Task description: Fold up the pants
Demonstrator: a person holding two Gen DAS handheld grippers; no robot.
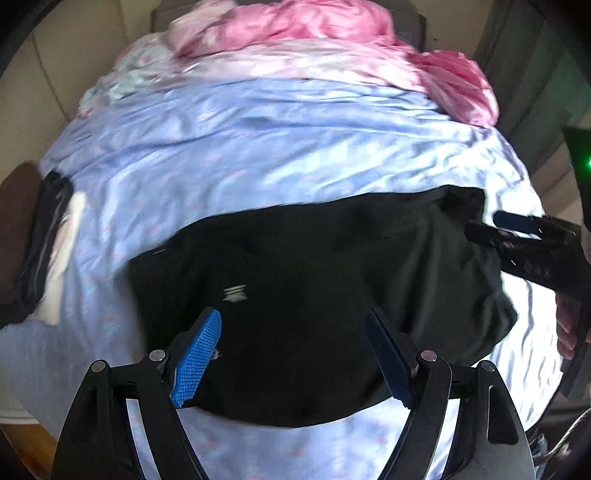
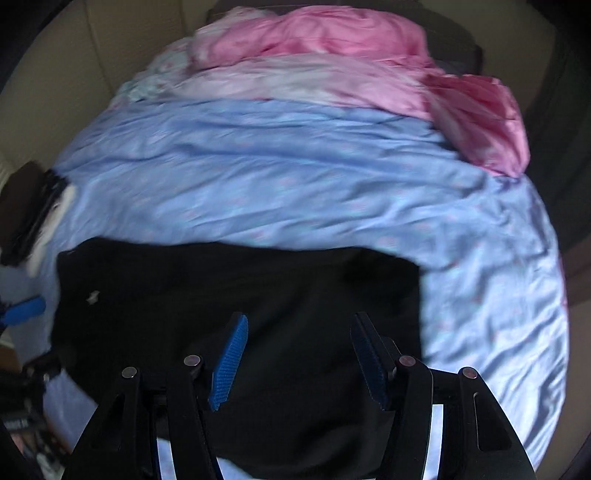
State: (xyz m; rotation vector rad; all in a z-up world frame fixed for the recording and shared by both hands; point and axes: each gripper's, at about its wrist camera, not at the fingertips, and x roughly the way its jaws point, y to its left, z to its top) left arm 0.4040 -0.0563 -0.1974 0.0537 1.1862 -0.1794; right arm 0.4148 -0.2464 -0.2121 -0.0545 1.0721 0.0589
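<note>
Black pants (image 1: pixel 314 280) lie folded in a broad dark block on a light blue bedsheet (image 1: pixel 258 140), with a small white logo (image 1: pixel 234 293) near their left side. My left gripper (image 1: pixel 295 325) is open and empty just above the pants' near part. In the right wrist view the pants (image 2: pixel 240 295) fill the lower middle, and my right gripper (image 2: pixel 299 332) is open and empty over them. The right gripper also shows at the right edge of the left wrist view (image 1: pixel 517 229), by the pants' right end. A blue pad of the left gripper (image 2: pixel 24 310) shows at the far left.
A crumpled pink quilt (image 1: pixel 295 26) is heaped at the far end of the bed, also in the right wrist view (image 2: pixel 332 44). A stack of dark and white folded clothes (image 1: pixel 44 251) lies at the bed's left edge. Beige wall (image 1: pixel 44 74) borders the left.
</note>
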